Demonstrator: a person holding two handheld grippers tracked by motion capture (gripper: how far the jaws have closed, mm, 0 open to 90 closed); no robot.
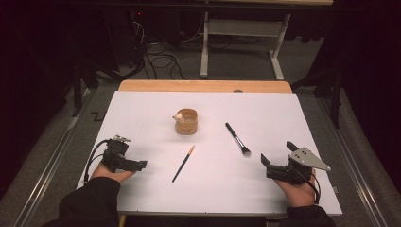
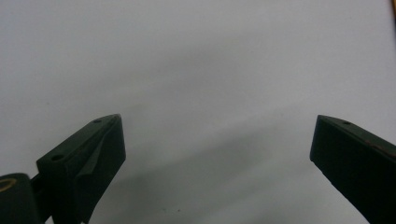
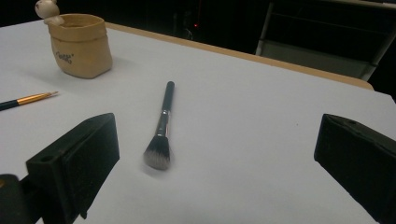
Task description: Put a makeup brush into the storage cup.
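The left gripper (image 1: 142, 165) rests low at the near left part of the white table (image 1: 142, 109), and its fingers are wide apart with nothing between them. The right gripper (image 1: 278, 157) is at the near right part, also with fingers wide apart and empty. The makeup brush (image 1: 238, 139) lies flat on the table, near the right gripper, with its bristles toward the person. The thin paintbrush (image 1: 183, 163) lies between both grippers, apart from the makeup brush. The small beige cup (image 1: 186, 121) stands upright farther back, near the middle of the table.
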